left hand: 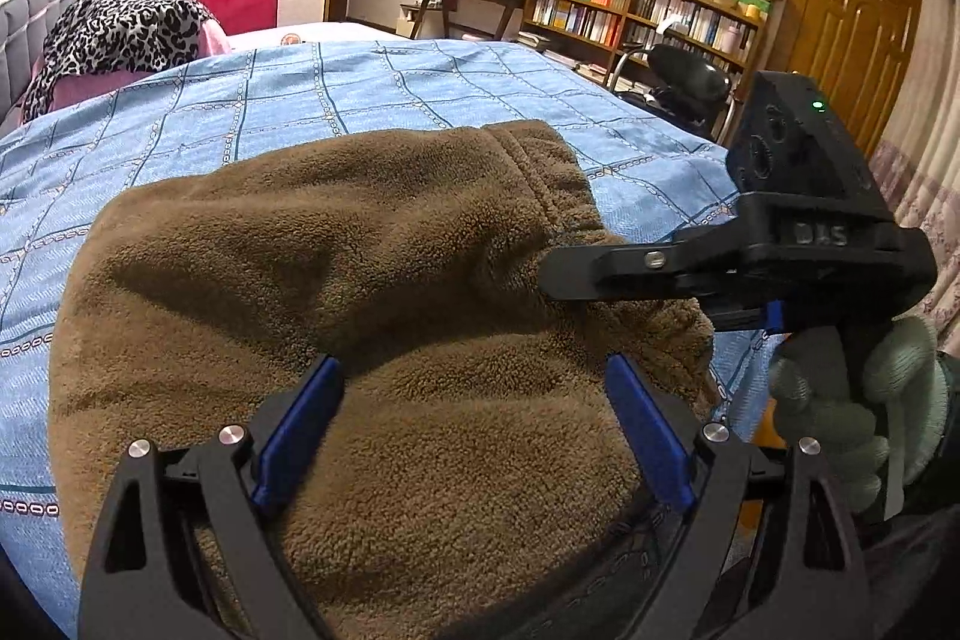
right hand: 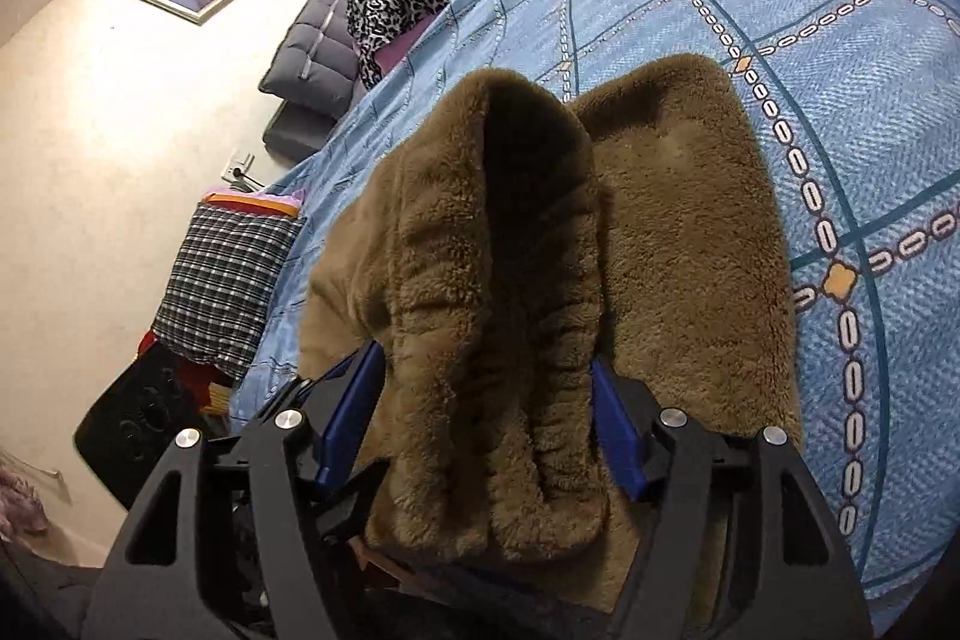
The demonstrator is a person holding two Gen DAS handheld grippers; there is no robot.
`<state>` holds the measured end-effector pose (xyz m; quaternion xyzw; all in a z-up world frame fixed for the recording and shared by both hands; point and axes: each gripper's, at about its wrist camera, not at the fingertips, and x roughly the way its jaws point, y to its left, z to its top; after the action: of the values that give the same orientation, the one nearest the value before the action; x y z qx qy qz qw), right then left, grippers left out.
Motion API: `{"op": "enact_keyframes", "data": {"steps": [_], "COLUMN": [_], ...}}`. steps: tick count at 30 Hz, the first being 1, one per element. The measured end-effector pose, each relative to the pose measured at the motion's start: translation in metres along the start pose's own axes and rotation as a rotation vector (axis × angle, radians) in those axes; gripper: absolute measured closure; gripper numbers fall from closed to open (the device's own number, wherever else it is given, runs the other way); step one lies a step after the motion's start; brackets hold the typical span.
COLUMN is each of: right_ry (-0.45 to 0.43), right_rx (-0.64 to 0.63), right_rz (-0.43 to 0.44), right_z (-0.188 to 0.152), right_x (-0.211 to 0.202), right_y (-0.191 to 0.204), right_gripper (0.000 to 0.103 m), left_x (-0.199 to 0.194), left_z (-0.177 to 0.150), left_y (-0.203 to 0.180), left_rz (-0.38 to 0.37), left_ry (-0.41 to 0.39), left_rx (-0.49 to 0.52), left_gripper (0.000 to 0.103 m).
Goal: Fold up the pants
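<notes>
- Brown fleece pants (left hand: 372, 316) fill the near view, bunched and partly folded on the blue checked bedspread (left hand: 300, 100), waistband towards the right side.
- Right gripper (right hand: 486, 424) stands level with its blue pads around the gathered waistband (right hand: 516, 400), seemingly clamped on it; the fold is probably mid-way, and next calls for laying this edge over flat.
- Left gripper (left hand: 474, 424) hovers low over the cloth, pads spread apart, holding nothing.
</notes>
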<state>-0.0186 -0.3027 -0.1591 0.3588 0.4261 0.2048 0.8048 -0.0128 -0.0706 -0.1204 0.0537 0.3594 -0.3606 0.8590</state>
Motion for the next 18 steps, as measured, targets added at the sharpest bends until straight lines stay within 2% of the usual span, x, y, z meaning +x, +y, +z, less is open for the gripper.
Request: {"op": "enact_keyframes", "data": {"steps": [2, 5, 12, 15, 18], "right_ry": [0.002, -0.017, -0.127, -0.152, -0.123], "right_rx": [-0.013, -0.065, -0.167, -0.150, -0.078], "right_rz": [-0.015, -0.025, -0.005, -0.028, -0.080], "right_z": [0.002, 0.004, 0.017, 0.019, 0.014], "right_x": [0.004, -0.001, -0.056, -0.072, -0.068], "right_y": [0.003, 0.016, 0.045, 0.030, -0.006], "right_gripper": [0.064, 0.075, 0.078, 0.078, 0.078], "left_x": [0.000, -0.002, -0.034, -0.037, -0.021], "left_z": [0.001, 0.004, 0.031, 0.037, 0.031], "left_y": [0.000, 0.002, 0.004, 0.002, 0.000], "left_rz": [0.001, -0.001, -0.027, -0.042, -0.044], "left_ry": [0.001, -0.002, -0.094, -0.107, -0.048], "left_rx": [-0.002, -0.015, -0.042, -0.029, -0.022], "left_gripper": [0.015, 0.015, 0.015, 0.014, 0.014]}}
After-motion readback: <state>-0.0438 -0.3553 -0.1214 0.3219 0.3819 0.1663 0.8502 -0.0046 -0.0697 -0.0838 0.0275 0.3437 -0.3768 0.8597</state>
